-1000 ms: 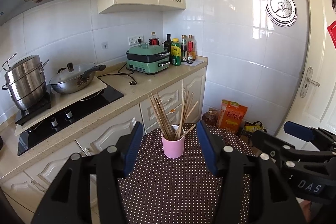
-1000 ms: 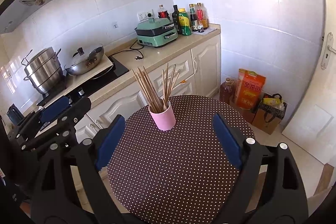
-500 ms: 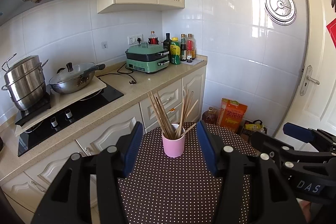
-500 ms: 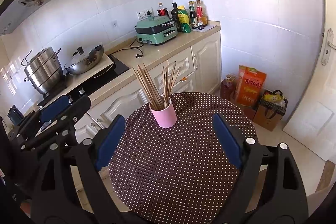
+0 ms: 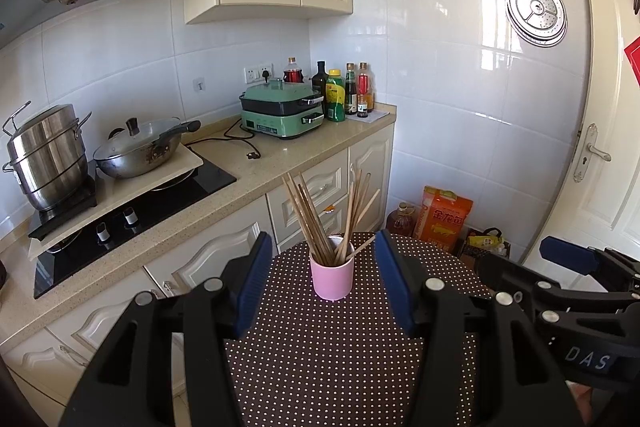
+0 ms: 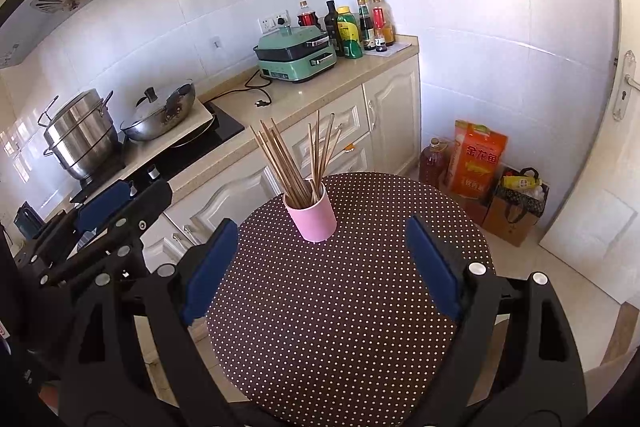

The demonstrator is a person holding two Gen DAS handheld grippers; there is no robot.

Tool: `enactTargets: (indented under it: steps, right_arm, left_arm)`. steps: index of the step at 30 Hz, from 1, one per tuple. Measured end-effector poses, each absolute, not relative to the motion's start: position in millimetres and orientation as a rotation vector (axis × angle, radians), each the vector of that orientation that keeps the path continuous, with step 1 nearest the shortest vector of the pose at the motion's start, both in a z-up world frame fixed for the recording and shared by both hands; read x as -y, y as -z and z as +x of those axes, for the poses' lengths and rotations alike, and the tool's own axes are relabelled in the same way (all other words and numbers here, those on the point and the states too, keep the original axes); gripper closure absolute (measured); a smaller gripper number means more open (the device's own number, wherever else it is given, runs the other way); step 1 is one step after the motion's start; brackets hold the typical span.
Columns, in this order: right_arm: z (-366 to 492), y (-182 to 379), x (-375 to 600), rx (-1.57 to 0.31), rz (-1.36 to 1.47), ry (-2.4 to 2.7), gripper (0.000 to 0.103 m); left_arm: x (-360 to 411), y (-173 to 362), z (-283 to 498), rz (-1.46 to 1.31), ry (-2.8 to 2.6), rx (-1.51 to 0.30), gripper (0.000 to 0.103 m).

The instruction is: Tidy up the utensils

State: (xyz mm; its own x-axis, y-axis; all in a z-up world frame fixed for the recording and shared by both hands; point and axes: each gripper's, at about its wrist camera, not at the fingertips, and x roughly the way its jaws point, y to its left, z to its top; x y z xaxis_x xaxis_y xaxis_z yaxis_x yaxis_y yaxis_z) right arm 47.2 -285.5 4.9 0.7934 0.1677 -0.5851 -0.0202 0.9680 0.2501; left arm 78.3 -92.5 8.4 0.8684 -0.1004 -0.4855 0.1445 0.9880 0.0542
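A pink cup (image 5: 331,279) (image 6: 312,216) stands upright near the far edge of a round table with a brown dotted cloth (image 5: 352,359) (image 6: 340,291). Several wooden chopsticks (image 5: 320,219) (image 6: 296,163) stick up out of it, fanned apart. My left gripper (image 5: 322,283) hovers on the near side of the cup, open, nothing between its blue pads. Wider open and also empty, my right gripper (image 6: 320,263) hangs over the cloth short of the cup. Each gripper shows at the edge of the other's view: the right gripper (image 5: 568,259) and the left gripper (image 6: 108,199).
A kitchen counter (image 5: 256,171) runs behind the table with a steel pot (image 5: 48,155), a lidded wok (image 5: 140,147), a green cooker (image 5: 284,111) and bottles (image 5: 344,91). On the floor at the right stand an oil jug, an orange bag (image 6: 476,159) and a box. A door (image 5: 600,147) is at far right.
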Motion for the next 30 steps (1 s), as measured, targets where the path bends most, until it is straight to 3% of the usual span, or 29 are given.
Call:
enactTargets:
  steps: [30]
  right_arm:
    - [53.6,3.4,283.0,-0.677,0.248,-0.096,0.019]
  left_arm:
    - [89.7,-2.6,82.5,0.086,0.116,-0.507,0.049]
